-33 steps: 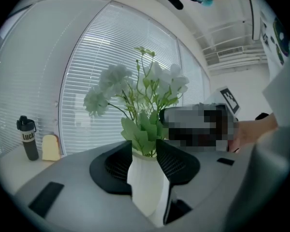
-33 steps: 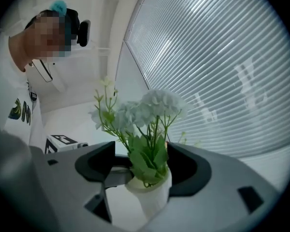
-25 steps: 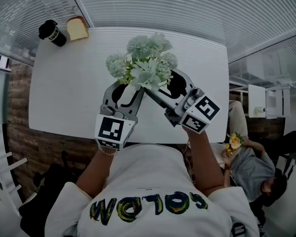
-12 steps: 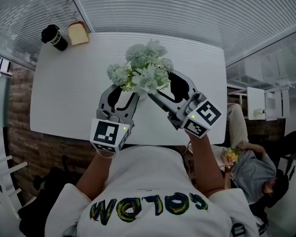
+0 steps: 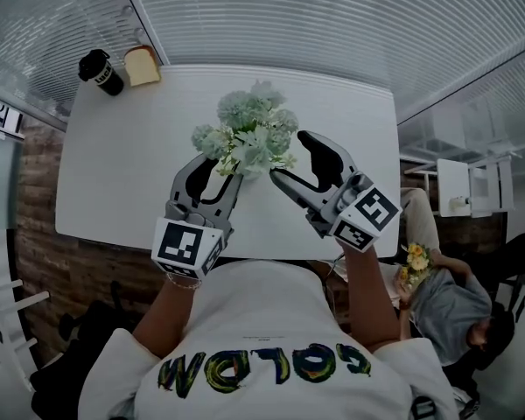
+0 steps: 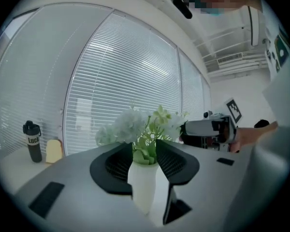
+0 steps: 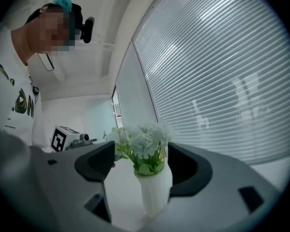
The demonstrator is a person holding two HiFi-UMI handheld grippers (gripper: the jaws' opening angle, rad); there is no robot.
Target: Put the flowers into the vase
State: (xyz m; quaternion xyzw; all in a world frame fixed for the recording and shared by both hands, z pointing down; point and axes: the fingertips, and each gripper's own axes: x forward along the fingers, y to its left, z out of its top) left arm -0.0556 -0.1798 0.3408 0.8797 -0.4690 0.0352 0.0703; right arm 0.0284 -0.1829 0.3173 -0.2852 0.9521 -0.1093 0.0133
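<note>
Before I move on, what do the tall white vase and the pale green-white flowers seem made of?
Tall white vase: matte, opaque, faintly ribbed surface; ceramic or plastic, can't tell which. Pale green-white flowers: likely artificial fabric or plastic, judging by uniform washed-out colour; unconfirmed.

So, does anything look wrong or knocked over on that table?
Nothing stands out. The white vase stands upright on the table with the flowers in it, nothing spilled; the black cup in the far corner is upright too.
</note>
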